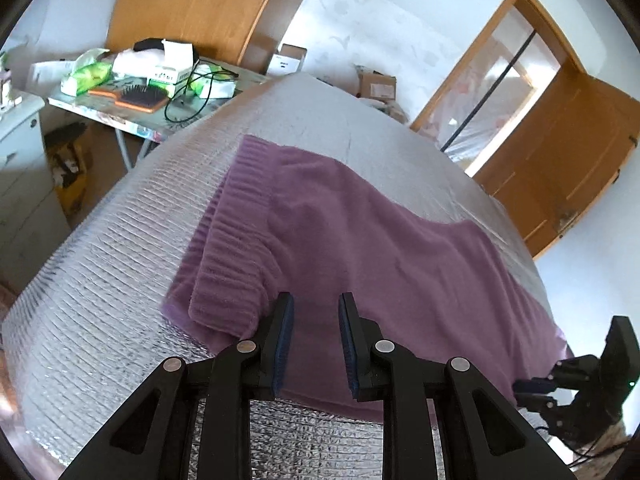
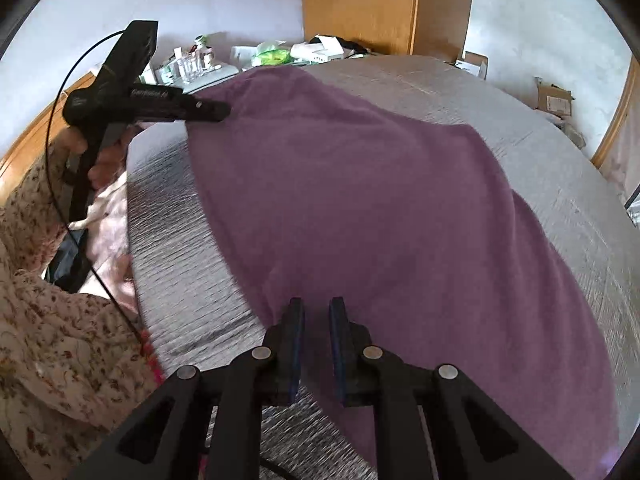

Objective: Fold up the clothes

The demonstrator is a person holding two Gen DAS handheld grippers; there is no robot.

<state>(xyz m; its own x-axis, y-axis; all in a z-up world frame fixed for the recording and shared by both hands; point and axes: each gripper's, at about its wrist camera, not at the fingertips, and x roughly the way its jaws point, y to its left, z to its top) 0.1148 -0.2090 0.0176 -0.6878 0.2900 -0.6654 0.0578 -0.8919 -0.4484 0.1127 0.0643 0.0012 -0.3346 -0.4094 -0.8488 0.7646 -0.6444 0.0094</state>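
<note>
Purple sweater flat on silver-quilted bed; left gripper jaws part-open, empty; right gripper narrow gap, empty.

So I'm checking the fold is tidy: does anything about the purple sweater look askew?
Yes. The purple sweater lies diagonally across the silver quilted cover, and its ribbed cuff sits doubled over the near corner. Its edges run uneven, not squared.

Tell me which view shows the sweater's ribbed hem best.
Left wrist view. The ribbed hem of the purple sweater lies in full sight there, its ridges clear. The right wrist view shows only the sweater's smooth body; no ribbing can be made out.
</note>
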